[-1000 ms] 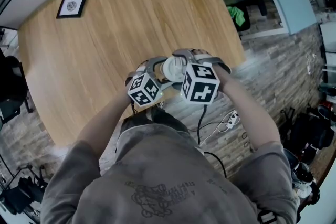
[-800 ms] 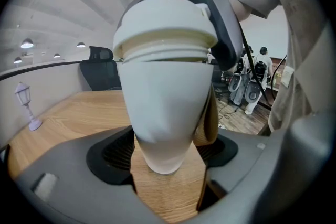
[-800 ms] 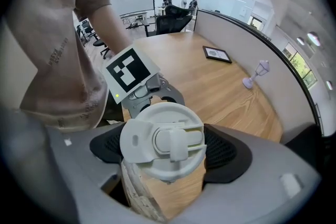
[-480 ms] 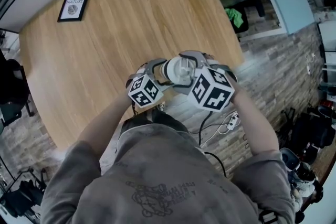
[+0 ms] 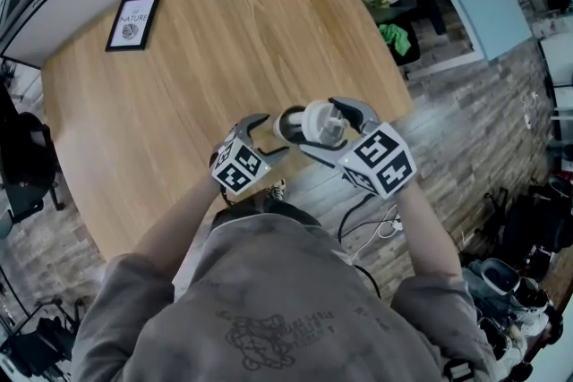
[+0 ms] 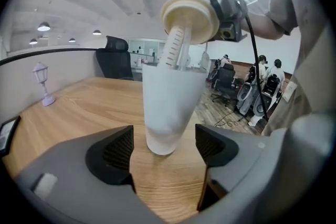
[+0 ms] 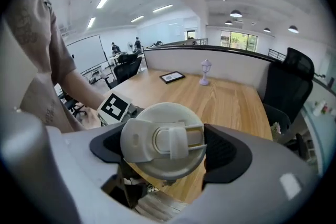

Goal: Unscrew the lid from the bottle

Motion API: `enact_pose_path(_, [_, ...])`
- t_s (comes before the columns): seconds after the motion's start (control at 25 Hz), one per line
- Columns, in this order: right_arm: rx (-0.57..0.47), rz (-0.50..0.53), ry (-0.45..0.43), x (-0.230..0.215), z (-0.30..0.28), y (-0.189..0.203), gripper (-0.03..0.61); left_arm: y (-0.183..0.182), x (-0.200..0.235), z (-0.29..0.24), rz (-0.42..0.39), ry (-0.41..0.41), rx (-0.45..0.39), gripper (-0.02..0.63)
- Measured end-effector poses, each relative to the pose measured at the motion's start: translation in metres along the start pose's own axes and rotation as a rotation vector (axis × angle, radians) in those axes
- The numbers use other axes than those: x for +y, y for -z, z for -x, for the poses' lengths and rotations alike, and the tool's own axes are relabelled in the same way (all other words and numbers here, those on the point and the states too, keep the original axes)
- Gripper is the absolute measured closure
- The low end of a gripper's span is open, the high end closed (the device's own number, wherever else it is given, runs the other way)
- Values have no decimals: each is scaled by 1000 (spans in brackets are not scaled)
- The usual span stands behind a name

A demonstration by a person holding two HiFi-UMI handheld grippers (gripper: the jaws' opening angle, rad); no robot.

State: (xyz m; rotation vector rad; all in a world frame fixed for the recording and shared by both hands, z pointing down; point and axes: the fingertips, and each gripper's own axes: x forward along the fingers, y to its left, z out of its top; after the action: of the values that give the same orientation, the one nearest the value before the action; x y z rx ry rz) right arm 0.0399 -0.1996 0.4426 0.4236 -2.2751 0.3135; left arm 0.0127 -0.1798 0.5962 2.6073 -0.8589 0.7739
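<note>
Bottle (image 6: pixel 165 107): white, tapered, mouth open, tilted, near table (image 5: pixel 179 85) edge at 5 o'clock. Lid (image 7: pixel 163 139): cream, round, flip spout, off bottle, at its 1 o'clock; ribbed tube (image 6: pixel 173 47) dips into mouth.

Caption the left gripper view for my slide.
White bottle between the fingers of the left gripper; the right gripper holds the unscrewed lid above it, ribbed stem reaching into the mouth.

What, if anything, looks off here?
Nothing spilled or damaged. The lid, clamped in the right gripper, is raised off the bottle, but its long stem reaches down into the bottle's mouth, so it isn't clear yet.
</note>
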Motion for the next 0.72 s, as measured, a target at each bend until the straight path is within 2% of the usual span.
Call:
enact_pose_path(0.32, [-147,-232,53,-1,17,3,138,-6,10,66,155,-83,-52,249])
enact_pose_path(0.6, [-254,-382,94,-1,31,5,138,-36,24,129,250,-182,-179,272])
enact_pose_path(0.72, [-284,-407,117,3,33,7,138,-53,28,151,255,-209,-231,276])
